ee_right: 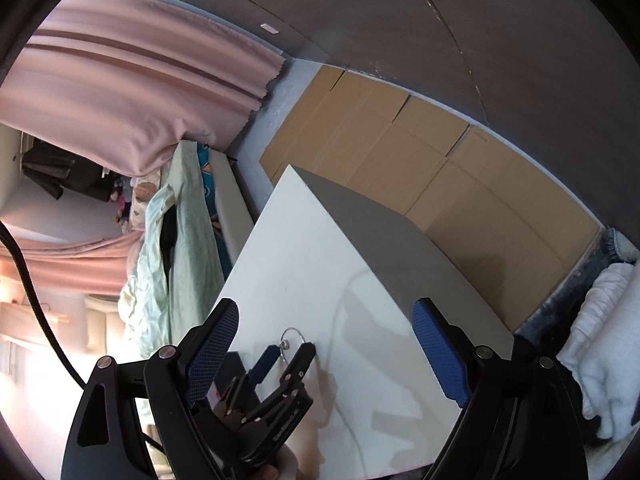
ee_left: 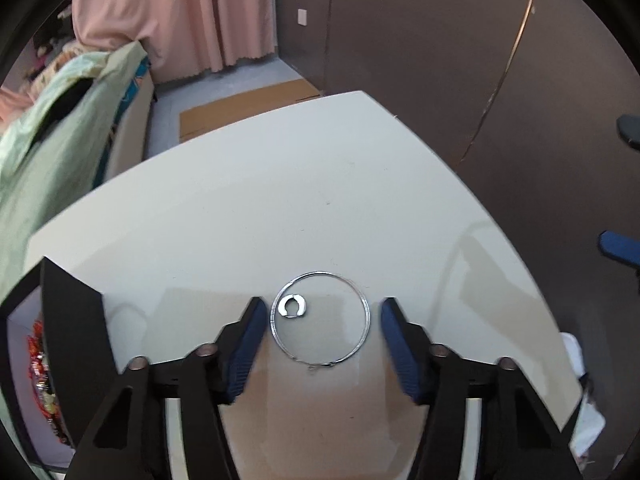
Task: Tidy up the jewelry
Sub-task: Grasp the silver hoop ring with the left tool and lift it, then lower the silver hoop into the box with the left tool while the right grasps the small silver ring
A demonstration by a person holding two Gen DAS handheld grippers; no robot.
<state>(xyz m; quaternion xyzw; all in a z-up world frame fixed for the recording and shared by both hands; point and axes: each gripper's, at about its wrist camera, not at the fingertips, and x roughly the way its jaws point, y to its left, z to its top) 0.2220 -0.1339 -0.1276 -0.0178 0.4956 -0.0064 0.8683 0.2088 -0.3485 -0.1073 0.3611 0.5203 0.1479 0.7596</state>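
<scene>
A thin silver bangle (ee_left: 320, 318) lies flat on the white table (ee_left: 280, 208). A small silver open ring (ee_left: 294, 306) lies inside it, near its left side. My left gripper (ee_left: 323, 312) is open just above the table, its blue-padded fingers (ee_left: 248, 344) on either side of the bangle, apart from it. In the right wrist view my right gripper (ee_right: 326, 320) is open and empty, held high above the table. It looks down on the left gripper (ee_right: 291, 351), with the bangle (ee_right: 293, 339) and ring (ee_right: 285, 345) between its fingers.
A black open box (ee_left: 68, 340) with red and orange jewelry (ee_left: 38, 364) stands at the table's left edge. A bed with green bedding (ee_left: 52, 140), pink curtains (ee_left: 192, 12) and flattened cardboard (ee_right: 440, 160) on the floor lie beyond. White cloth (ee_right: 600, 340) is at the right.
</scene>
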